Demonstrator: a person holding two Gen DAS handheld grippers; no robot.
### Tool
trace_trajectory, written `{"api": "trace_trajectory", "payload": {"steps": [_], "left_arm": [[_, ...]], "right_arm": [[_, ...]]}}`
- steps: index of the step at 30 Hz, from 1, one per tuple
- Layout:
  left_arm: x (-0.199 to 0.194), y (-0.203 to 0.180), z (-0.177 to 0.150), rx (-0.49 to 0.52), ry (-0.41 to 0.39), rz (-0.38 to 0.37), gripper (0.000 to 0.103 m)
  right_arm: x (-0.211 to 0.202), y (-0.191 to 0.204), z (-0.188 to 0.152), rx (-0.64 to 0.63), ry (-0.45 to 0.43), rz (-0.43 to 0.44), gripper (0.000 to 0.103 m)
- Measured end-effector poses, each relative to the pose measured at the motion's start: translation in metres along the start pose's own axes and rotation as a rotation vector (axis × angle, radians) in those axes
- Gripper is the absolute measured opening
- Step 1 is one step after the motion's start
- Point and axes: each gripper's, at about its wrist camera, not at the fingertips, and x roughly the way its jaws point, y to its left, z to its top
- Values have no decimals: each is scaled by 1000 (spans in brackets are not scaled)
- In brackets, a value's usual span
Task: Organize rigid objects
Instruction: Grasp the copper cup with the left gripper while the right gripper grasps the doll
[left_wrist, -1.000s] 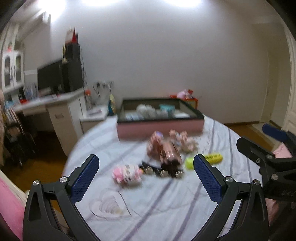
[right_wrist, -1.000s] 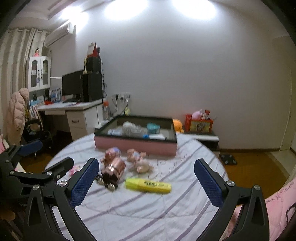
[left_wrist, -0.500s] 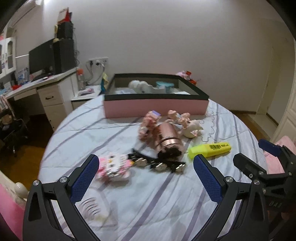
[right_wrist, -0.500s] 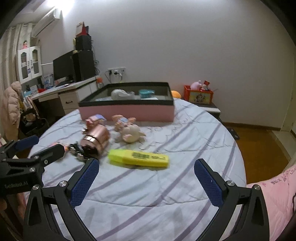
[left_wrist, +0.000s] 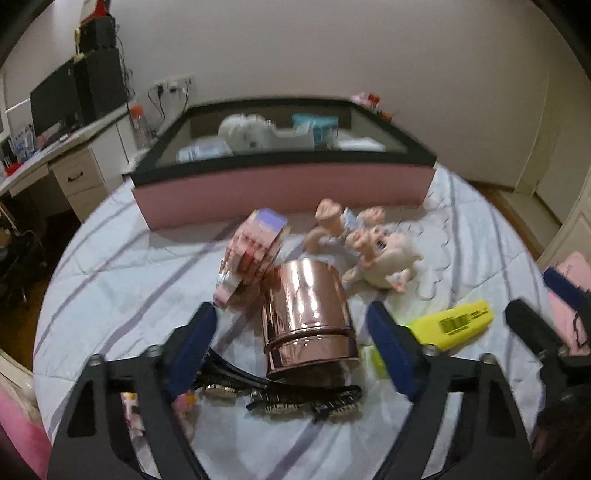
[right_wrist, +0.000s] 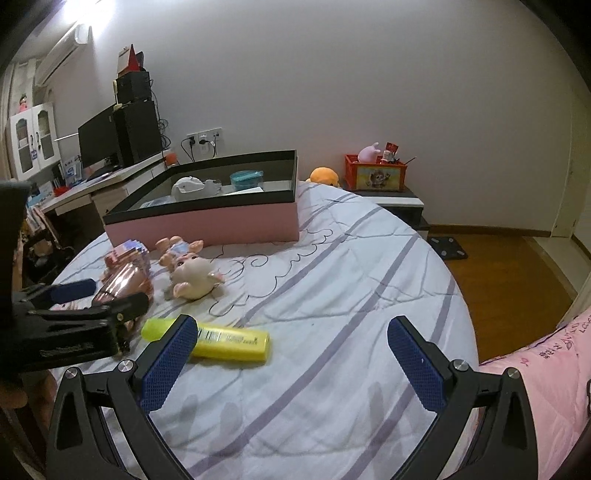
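Observation:
A rose-gold metal cup (left_wrist: 308, 317) lies on its side on the striped bedspread (right_wrist: 332, 295). My left gripper (left_wrist: 295, 343) is open, its fingers either side of the cup without touching it. Black hair clips (left_wrist: 295, 400) lie in front of the cup. A pink block toy (left_wrist: 253, 254), a pig doll (left_wrist: 373, 251) and a yellow highlighter (left_wrist: 458, 323) lie around it. My right gripper (right_wrist: 291, 365) is open and empty, just right of the highlighter (right_wrist: 221, 339). The left gripper also shows in the right wrist view (right_wrist: 92, 299).
A pink box with a black rim (left_wrist: 280, 184) stands behind the objects and holds several items. A small pink toy (left_wrist: 129, 402) is partly hidden behind my left finger. A desk with monitor (right_wrist: 99, 140) is at left, wooden floor (right_wrist: 517, 273) at right.
My left gripper has moved forward and down until its fingers flank the rose-gold cup. My right gripper has moved closer to the highlighter. Both stay open.

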Motion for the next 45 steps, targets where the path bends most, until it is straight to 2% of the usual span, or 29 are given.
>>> {"api": "trace_trajectory", "payload": {"steps": [2, 4, 5, 9, 15, 18, 21, 24, 26, 32, 38, 41, 43, 45], "left_arm": [[10, 0, 0, 2, 43, -18, 64], [8, -1, 1, 19, 33, -31, 50], [7, -2, 1, 22, 25, -29, 48], [-6, 0, -2, 21, -16, -49, 48], [-33, 9, -7, 37, -67, 13, 48], [-39, 21, -7, 27, -75, 32, 48], [-41, 34, -9, 8, -75, 34, 48], [-40, 43, -9, -10, -73, 37, 48], [-40, 47, -9, -3, -66, 37, 48], [-36, 54, -8, -20, -61, 9, 48], [-36, 56, -8, -20, -62, -3, 48], [-34, 55, -7, -23, -58, -8, 48], [-32, 54, -7, -18, -54, -8, 48], [-31, 52, -5, -15, -54, -18, 48]], "right_arm": [[3, -1, 3, 1, 7, 7, 103], [7, -2, 7, 0, 10, 12, 103], [8, -1, 8, -4, 13, 12, 103], [14, 4, 12, -21, 38, 13, 103], [26, 24, 25, -92, 81, 16, 103], [34, 42, 38, -143, 84, 50, 103], [56, 59, 48, -167, 141, 129, 103], [80, 74, 51, -178, 195, 170, 103], [91, 79, 50, -192, 215, 167, 102], [108, 84, 55, -180, 250, 272, 73], [104, 71, 58, -115, 244, 298, 70], [106, 69, 53, -137, 259, 255, 70], [112, 72, 50, -158, 282, 244, 60], [113, 76, 50, -175, 280, 247, 55]]}}
